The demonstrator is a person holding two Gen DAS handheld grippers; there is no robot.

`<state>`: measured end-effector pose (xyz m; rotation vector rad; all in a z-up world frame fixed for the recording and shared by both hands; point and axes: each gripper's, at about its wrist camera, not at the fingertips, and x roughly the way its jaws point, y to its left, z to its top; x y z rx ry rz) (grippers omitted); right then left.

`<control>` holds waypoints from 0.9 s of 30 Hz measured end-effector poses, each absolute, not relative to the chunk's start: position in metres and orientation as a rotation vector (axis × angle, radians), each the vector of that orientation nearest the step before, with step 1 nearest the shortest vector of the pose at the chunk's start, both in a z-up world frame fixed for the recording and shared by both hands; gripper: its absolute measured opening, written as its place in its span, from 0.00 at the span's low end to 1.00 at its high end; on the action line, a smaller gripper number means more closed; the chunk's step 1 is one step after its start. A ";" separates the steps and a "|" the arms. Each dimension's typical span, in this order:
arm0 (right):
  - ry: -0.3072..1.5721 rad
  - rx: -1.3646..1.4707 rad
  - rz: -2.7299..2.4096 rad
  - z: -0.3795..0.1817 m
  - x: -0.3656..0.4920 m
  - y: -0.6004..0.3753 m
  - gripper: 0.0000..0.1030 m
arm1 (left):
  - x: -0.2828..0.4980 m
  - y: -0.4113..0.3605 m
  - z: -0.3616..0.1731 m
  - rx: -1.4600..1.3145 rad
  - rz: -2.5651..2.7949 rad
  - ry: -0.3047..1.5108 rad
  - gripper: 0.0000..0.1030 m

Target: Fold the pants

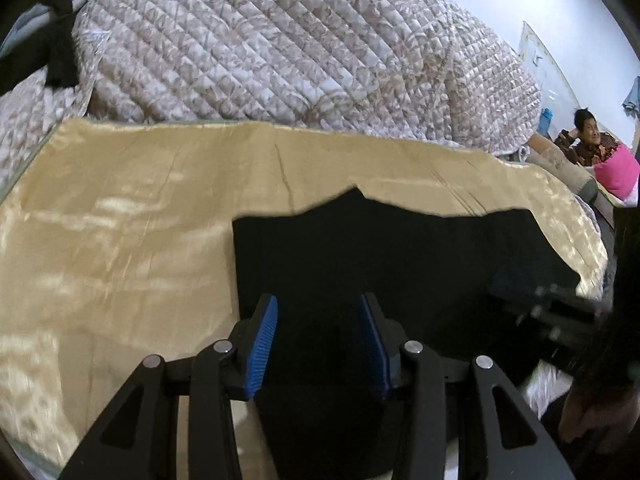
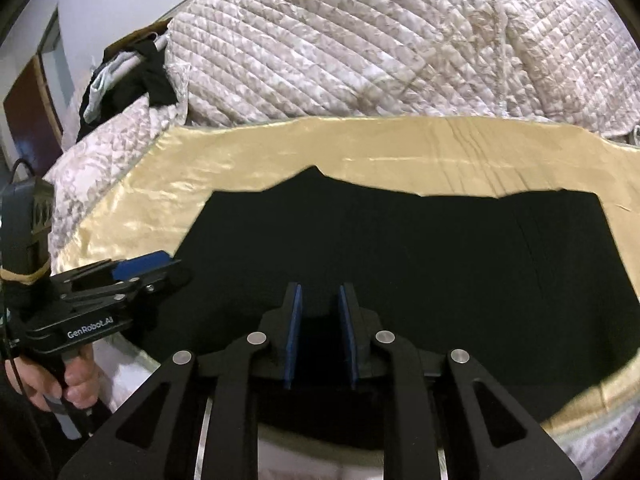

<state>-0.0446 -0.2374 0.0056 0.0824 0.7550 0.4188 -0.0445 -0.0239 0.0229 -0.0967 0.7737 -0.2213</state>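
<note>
Black pants (image 1: pixel 400 256) lie flat on a shiny gold cloth (image 1: pixel 120 220), their far edge jagged. My left gripper (image 1: pixel 318 304) is open, its blue-padded jaws over the pants' left part with nothing between them. In the right wrist view the pants (image 2: pixel 440 248) spread wide across the gold cloth (image 2: pixel 240 160). My right gripper (image 2: pixel 320 292) is open with a narrower gap, low over the pants' near edge, holding nothing. The left gripper (image 2: pixel 160 260) also shows at the left of that view, in a hand, at the pants' left edge.
A quilted floral bedspread (image 1: pixel 300 48) is heaped behind the gold cloth. Dark clothes (image 2: pixel 132 76) hang on a rail at the back left. A person (image 1: pixel 588 136) sits at the far right beside something pink. The bed's near edge is under the grippers.
</note>
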 end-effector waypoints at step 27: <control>0.802 0.322 0.273 0.003 -0.057 -0.305 0.19 | -0.064 -0.040 0.017 -0.073 -0.243 0.743 0.44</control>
